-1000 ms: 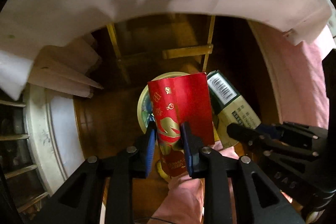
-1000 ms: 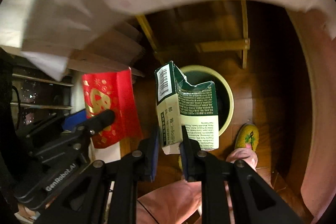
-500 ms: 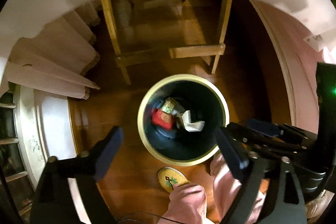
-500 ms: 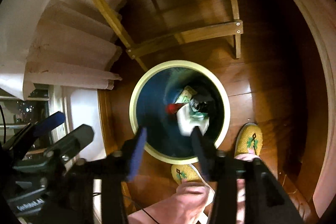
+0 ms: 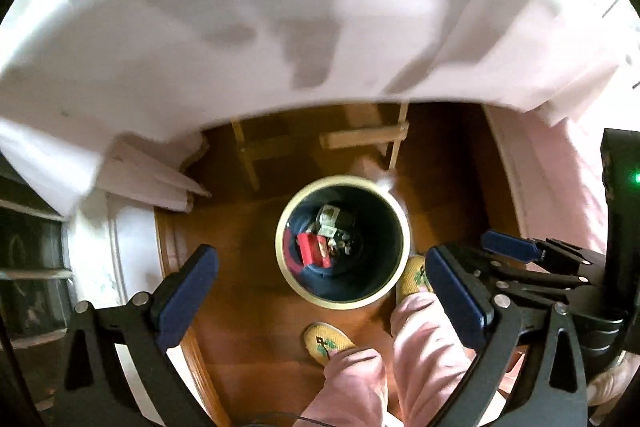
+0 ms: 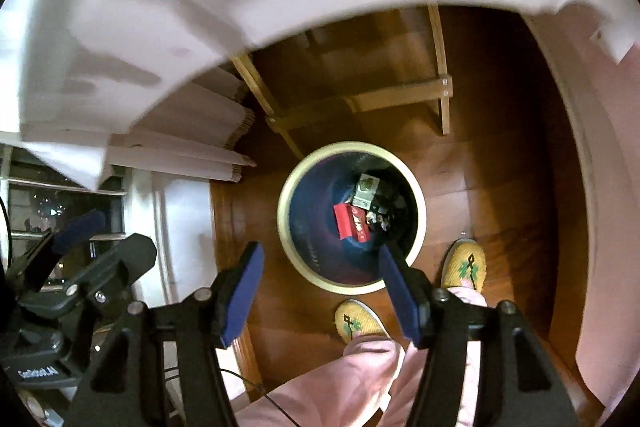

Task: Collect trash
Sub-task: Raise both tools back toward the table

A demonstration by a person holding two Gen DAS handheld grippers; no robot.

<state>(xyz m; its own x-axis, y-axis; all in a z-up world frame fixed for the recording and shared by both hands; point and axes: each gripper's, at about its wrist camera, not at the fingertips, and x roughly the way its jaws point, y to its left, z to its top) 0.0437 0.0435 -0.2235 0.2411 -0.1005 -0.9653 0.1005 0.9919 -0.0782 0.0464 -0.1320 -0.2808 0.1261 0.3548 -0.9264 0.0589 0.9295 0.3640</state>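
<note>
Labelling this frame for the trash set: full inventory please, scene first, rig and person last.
trash bin: 1, dark inside with cream rim, on the floor below both grippers
red packet: 1, red, inside the bin
green-and-white carton: 1, inside the bin, beside the red packet
other scraps in the bin: count unclear, dark and pale
tablecloth: 1, white, hanging across the top of both views
wooden frame: 1, light wood, on the floor beyond the bin
floor: brown wood
slippers: 2, yellow, next to the bin
trouser legs: 2, pink
left gripper: 1, black with blue pads, jaws opening, nothing between them
right gripper: 1, same build, jaws opening, nothing between them
</note>
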